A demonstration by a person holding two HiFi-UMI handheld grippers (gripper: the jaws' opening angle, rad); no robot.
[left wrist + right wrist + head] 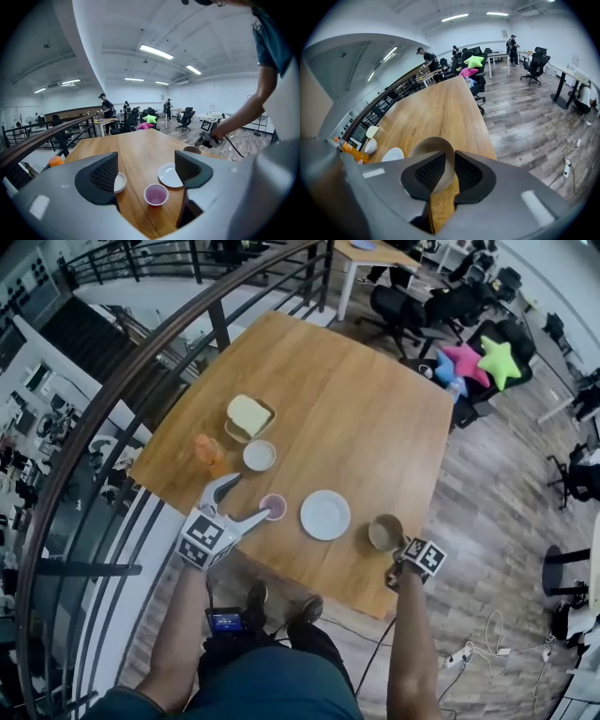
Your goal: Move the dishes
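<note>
No text, label, brand or number can be read in any view.

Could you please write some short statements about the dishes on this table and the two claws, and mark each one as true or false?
1. The right claw is shut on the rim of the brown bowl. True.
2. The left claw holds the pink cup. False: its jaws stand apart and empty, and the cup stands free on the table.
3. The white plate lies between the pink cup and the brown bowl. True.
4. The brown bowl is at the middle of the table. False: it is near the table edge closest to the person.
5. The orange bottle lies on the white plate. False: it is near the table's left edge, apart from the plate.
</note>
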